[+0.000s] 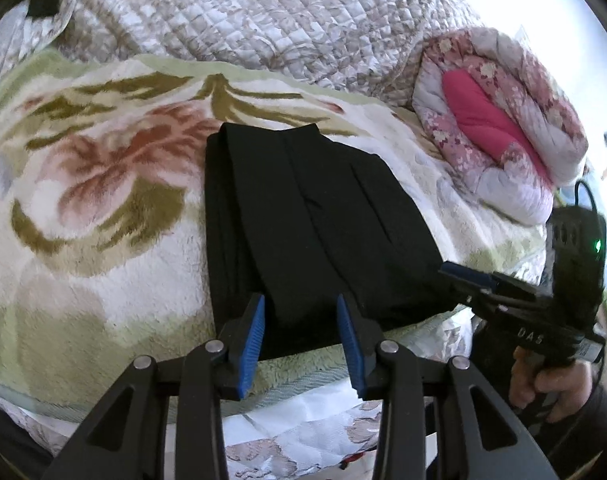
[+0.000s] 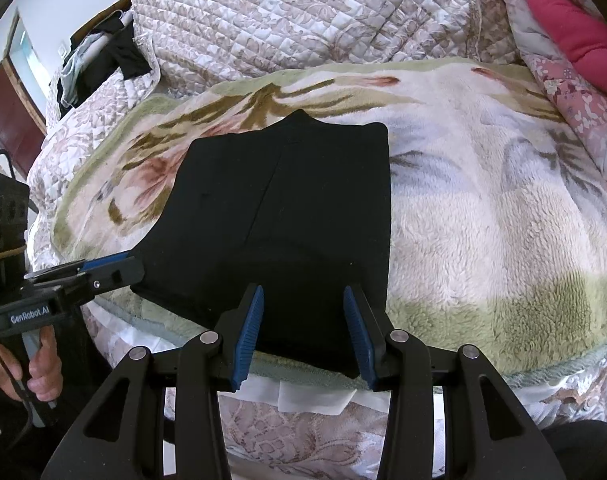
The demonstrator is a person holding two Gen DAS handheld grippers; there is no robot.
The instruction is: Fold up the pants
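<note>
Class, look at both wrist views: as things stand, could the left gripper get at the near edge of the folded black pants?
Probably yes. The left gripper stands open right at the near edge of the folded black pants on the floral fleece blanket, and nothing lies between them.

The left gripper [image 1: 300,334] is pointing downward with its jaws standing apart, gripping nothing. The right gripper [image 2: 303,334] is doing likewise, its blue pads [image 2: 247,336] parted. A hand [image 2: 35,364] is clutching the left handle at nine o'clock.
</note>
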